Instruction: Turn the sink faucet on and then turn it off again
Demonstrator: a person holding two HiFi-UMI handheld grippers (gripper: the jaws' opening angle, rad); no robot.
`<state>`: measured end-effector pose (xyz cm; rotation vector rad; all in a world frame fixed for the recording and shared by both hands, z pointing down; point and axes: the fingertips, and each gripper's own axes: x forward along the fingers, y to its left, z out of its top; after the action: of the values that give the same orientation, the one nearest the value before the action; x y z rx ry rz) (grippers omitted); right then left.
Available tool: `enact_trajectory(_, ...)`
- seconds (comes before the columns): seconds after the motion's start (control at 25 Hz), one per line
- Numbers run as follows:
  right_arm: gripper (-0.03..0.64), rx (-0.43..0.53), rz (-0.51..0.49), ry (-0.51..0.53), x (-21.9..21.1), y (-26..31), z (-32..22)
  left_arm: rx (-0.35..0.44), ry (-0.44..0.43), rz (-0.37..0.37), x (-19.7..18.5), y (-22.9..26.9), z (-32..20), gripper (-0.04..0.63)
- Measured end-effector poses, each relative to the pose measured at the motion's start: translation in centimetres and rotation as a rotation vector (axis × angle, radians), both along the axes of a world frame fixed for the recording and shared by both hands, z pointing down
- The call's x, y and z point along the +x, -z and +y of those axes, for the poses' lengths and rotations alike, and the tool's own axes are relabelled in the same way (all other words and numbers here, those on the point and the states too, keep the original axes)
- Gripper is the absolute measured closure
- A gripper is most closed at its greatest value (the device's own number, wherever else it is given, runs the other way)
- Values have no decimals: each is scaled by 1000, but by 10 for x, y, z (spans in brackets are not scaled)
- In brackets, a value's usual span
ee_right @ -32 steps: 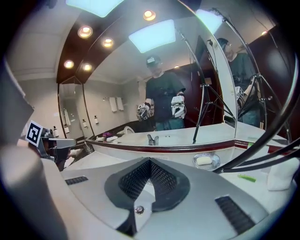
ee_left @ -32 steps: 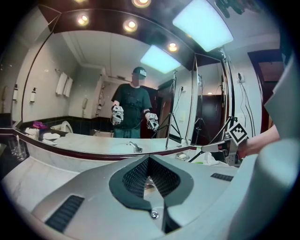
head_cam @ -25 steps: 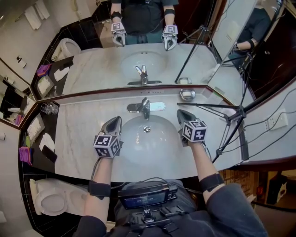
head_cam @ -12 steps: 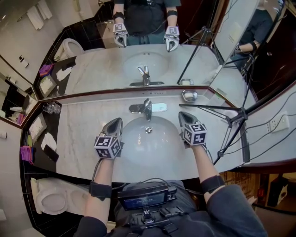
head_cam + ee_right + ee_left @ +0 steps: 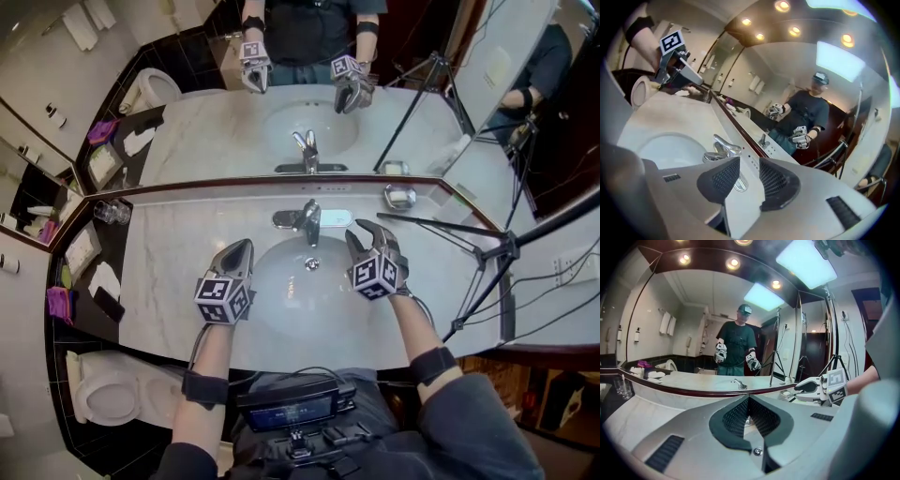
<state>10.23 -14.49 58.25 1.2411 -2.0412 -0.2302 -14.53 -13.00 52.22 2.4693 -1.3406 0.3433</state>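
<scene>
The chrome faucet (image 5: 307,221) stands at the back of the white sink basin (image 5: 281,300), its lever lying level; no water shows. My right gripper (image 5: 366,232) hovers just right of the faucet, rolled onto its side. Its jaws have just been opening and stand open with nothing between them. In the right gripper view the faucet (image 5: 723,150) lies just left of the pads (image 5: 772,180), apart from them. My left gripper (image 5: 244,247) hangs over the basin's left rim with its jaws shut and empty. In its own view the left gripper (image 5: 748,400) points at the mirror.
A marble counter (image 5: 178,234) surrounds the basin, with a mirror (image 5: 216,122) right behind it. A soap dish (image 5: 400,197) sits at the back right, a glass (image 5: 112,213) at the back left. A tripod (image 5: 473,246) leans over the counter's right end. A toilet (image 5: 105,398) stands at the lower left.
My right gripper has moved left toward the faucet, rolled onto its side and opened its jaws. The left gripper has stayed where it was.
</scene>
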Motion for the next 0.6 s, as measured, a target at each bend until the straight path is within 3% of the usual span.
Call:
enact_trajectory(0.24,396,9,212,206,-45,-24,-23,-4,14,-11,-1,-6,-11,601)
enact_trajectory(0.6,304,2,391,392,-92,-60,-48,-14,16,-19,-2,-17,-22,601)
